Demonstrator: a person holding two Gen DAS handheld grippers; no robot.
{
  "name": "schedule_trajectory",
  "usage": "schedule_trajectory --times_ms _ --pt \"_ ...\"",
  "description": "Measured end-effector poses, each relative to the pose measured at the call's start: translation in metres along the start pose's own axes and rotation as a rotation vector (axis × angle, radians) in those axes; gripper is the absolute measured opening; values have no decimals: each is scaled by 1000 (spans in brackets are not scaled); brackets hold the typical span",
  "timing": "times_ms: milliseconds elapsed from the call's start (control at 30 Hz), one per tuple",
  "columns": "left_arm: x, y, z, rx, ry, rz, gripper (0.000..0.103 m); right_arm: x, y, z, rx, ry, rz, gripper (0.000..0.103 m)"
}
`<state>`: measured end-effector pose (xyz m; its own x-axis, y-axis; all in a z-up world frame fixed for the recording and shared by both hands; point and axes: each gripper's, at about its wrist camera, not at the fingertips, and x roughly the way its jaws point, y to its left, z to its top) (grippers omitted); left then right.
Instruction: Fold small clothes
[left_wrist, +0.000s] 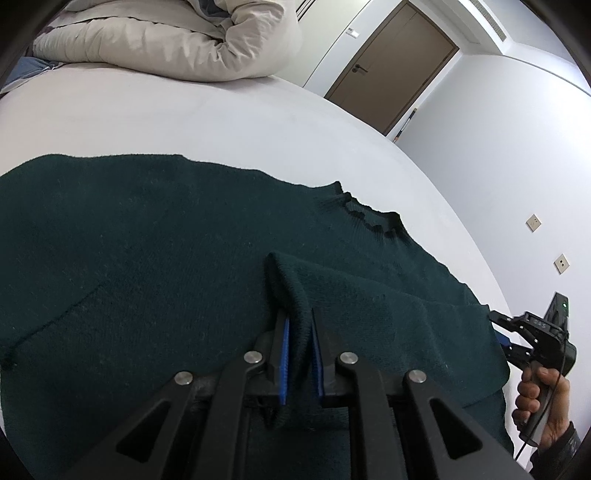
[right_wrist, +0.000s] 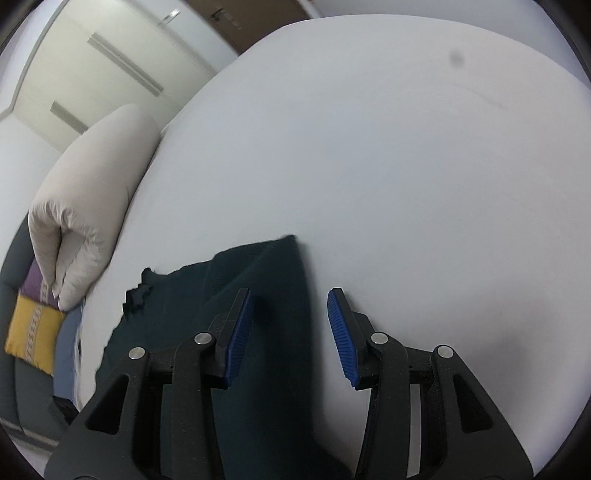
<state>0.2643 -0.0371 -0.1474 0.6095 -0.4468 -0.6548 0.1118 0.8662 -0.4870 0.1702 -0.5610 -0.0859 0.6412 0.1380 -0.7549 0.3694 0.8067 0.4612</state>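
Across the white bed a dark green knitted sweater lay spread flat, its ribbed neckline toward the right edge of the mattress; a faint seam line ran over the knit at the left, and the cloth was cut off at the left edge of the left wrist view. At the centre, the left gripper stood narrow, its blue pads clamped on a raised fold of the sweater; the pinched cloth hid the pad faces and whatever lay under the fold. Farther right, the right gripper was held by a hand at the garment's edge; in its own view the right gripper stood partly open with nothing pressed between the pads, the sweater blurred beneath them; a cream duvet lay at the left.
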Motion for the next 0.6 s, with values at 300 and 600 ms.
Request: schedule_trajectory --times_ms 300,600 --pt "-1 4 0 -15 -9 -26 14 3 16 -2 -131 -40 -186 5" --pt "1 6 0 -30 -4 -55 16 1 -23 -15 -18 -129 -114 0"
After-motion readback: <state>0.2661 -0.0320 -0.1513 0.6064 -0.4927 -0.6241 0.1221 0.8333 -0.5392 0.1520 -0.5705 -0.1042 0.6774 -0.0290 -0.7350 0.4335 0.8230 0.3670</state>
